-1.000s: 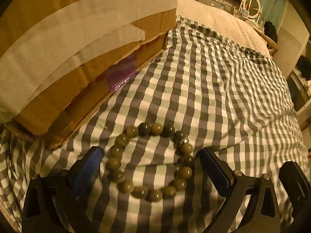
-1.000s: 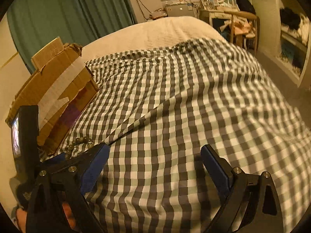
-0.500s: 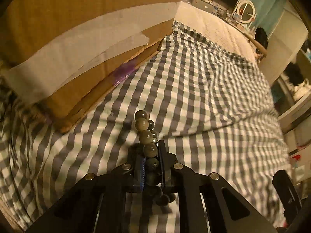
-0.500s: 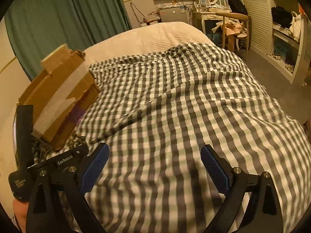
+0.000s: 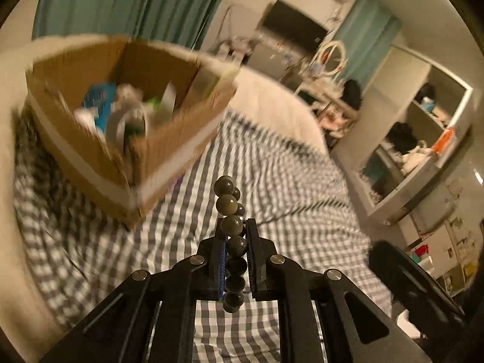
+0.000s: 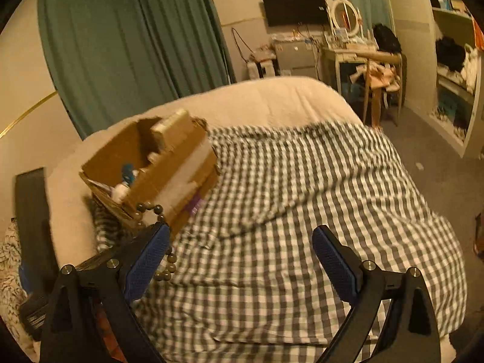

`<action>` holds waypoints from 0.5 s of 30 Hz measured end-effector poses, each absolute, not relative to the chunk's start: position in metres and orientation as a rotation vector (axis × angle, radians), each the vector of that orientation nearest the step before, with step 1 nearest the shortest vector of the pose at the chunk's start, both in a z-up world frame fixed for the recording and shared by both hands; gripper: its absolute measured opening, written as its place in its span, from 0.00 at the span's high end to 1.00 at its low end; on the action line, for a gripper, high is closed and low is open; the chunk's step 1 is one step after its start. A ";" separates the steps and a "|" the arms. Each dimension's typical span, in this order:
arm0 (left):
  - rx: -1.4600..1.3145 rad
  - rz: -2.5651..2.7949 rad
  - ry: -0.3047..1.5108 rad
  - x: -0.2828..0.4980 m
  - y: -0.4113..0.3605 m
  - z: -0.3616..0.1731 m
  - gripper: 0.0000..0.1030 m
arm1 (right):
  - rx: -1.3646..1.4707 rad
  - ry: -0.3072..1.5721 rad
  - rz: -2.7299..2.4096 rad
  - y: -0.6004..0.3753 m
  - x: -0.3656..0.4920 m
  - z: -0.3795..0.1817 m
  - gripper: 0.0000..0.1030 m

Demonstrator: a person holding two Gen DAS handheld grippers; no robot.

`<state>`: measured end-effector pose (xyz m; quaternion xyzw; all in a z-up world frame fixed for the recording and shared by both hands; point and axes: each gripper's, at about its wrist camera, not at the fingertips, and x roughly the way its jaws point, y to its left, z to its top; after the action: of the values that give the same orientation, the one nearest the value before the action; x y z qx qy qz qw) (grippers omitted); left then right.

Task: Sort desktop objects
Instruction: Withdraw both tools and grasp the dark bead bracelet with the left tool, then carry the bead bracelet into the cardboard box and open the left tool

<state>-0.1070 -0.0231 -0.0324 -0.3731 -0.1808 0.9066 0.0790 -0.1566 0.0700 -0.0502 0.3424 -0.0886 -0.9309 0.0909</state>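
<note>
Left claw point(image 5: 235, 239) clamps bead bracelet point(image 5: 231, 230), cardboard box point(image 5: 127, 112) sits upper left of frame; right claw point(image 6: 242, 260) gapes empty.

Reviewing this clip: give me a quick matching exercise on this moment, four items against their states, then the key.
Items:
1. bead bracelet
2. cardboard box
3. right gripper
4. checkered cloth

States:
A. open-topped, holding several items
B. fingers apart, holding nothing
C. spread over the bed
D. pinched in the left gripper, lifted off the cloth

Pairs: 1-D, 2-A, 3-B, 4-C
</note>
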 end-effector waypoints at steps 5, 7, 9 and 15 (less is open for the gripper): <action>-1.010 2.738 -0.528 -0.109 -0.047 0.028 0.89 | 0.904 -0.277 -2.781 0.051 -0.161 -0.011 0.07; -0.982 2.751 -0.534 -0.116 -0.061 0.047 0.89 | 0.855 -0.284 -2.788 0.045 -0.168 0.004 0.07; -0.942 2.793 -0.519 -0.128 -0.075 0.060 0.89 | 0.816 -0.281 -2.790 0.037 -0.176 0.015 0.06; -1.060 2.911 -0.397 -0.170 -0.107 0.045 0.89 | 0.867 -0.267 -2.776 0.009 -0.216 0.005 0.05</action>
<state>-0.1698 -0.1067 0.0451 -0.3394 -0.1270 0.9320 0.0091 -0.2160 0.0086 0.0049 0.2949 -0.0909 -0.9448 0.1103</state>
